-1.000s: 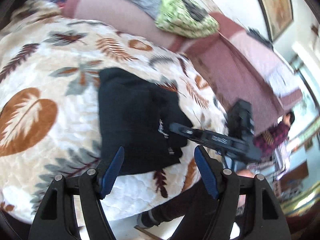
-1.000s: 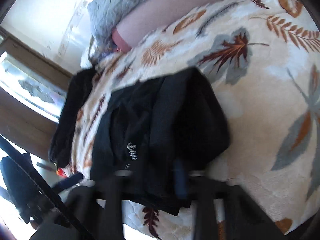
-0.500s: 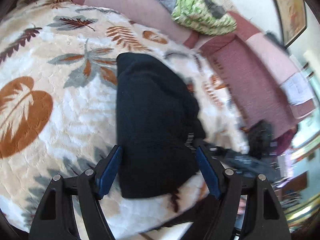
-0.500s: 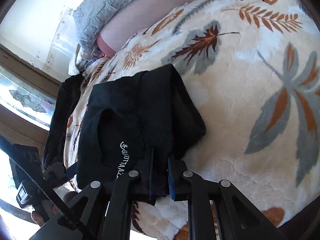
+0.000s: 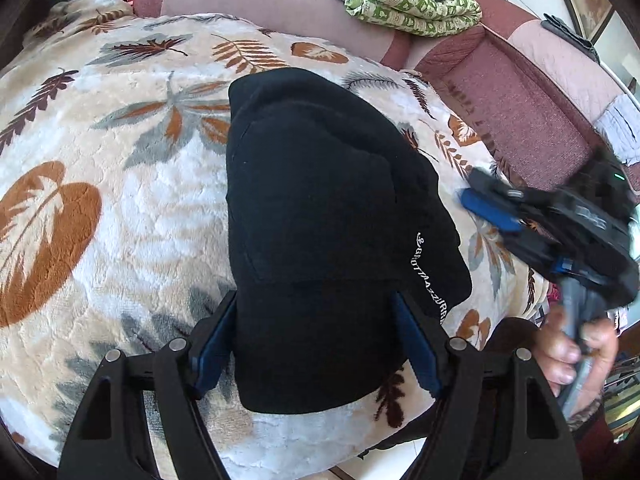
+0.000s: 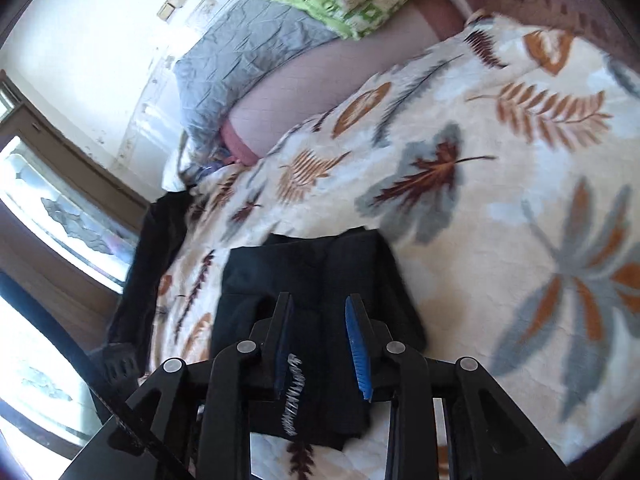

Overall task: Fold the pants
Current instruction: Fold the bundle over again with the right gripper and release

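Note:
The black pants (image 5: 320, 216) lie folded into a compact bundle on the leaf-patterned blanket (image 5: 100, 200), with white lettering along one edge. My left gripper (image 5: 316, 336) is open, its blue-padded fingers straddling the near end of the bundle. My right gripper (image 6: 320, 340) is open above the lettered edge of the pants (image 6: 316, 276) and holds nothing. It also shows blurred at the right of the left wrist view (image 5: 520, 216), off the pants.
The blanket (image 6: 500, 200) covers a bed. A pink sofa back (image 5: 540, 92) with a green patterned cloth (image 5: 412, 4) and a grey cushion (image 6: 248, 48) lies behind. Another dark garment (image 6: 156, 240) hangs at the blanket's left edge by a window.
My right gripper has let go of the pants, opened and pulled back off them. My left gripper has moved closer over the bundle, which now lies flatter.

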`<state>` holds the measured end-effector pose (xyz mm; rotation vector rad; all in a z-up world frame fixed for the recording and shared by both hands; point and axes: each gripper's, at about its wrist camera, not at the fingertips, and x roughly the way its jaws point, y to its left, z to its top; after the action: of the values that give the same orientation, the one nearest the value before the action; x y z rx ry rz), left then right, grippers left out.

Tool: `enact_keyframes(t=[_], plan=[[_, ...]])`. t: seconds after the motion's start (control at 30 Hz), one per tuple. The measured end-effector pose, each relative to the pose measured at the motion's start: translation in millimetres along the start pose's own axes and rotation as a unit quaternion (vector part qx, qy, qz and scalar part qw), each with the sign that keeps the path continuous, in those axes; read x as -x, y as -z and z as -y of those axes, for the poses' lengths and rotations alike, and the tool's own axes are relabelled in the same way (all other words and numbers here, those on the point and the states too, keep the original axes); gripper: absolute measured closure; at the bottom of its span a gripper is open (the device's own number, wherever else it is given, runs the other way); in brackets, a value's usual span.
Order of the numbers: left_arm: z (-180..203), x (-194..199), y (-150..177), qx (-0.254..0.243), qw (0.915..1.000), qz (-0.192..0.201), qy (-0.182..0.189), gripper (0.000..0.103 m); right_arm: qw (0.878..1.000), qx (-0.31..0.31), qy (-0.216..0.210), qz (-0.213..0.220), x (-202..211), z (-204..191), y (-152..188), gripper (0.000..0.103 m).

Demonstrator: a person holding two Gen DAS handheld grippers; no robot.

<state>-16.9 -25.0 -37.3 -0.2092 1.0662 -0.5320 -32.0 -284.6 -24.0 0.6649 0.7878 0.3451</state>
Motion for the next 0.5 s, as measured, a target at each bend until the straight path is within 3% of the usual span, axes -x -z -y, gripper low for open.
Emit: enact_keyframes(t=[0.07,0.13,0.2,0.3,0.4,0.5], plan=[[0.2,0.4,-1.4,0.001,1.0,-0.005,0.001,0.029,0.999,-0.019,-0.013,-0.031,-27.2,8.9,-0.6,0.072],[1.5,7.9,-1.7,0.001,1.0,-0.004,0.0,0.029,0.996,-0.058,0.0,-0.061,-52.4,28.9,4.3,0.076],[5.7,18.6,-2.8,-0.013,0.9998,0.005,-0.013,0.029,0.996,-0.075,-0.02,-0.048,-47.2,33.8,4.5,0.075],[14.7,34.7,-5.3,-0.048,0.9949,0.037,-0.08,0.027,0.998,-0.053,-0.006,-0.018,-24.6,29.5,2.2,0.053],[15.9,40.8,-7.3,-0.045,0.9849,0.06,-0.156,0.022,0.999,-0.01,0.038,0.032,1.6,22.8,5.0,0.046],[16.4,40.6,-5.1,-0.049,0.9745,0.07,-0.208,0.017,0.994,0.011,0.084,0.073,14.2,19.0,14.4,0.037]])
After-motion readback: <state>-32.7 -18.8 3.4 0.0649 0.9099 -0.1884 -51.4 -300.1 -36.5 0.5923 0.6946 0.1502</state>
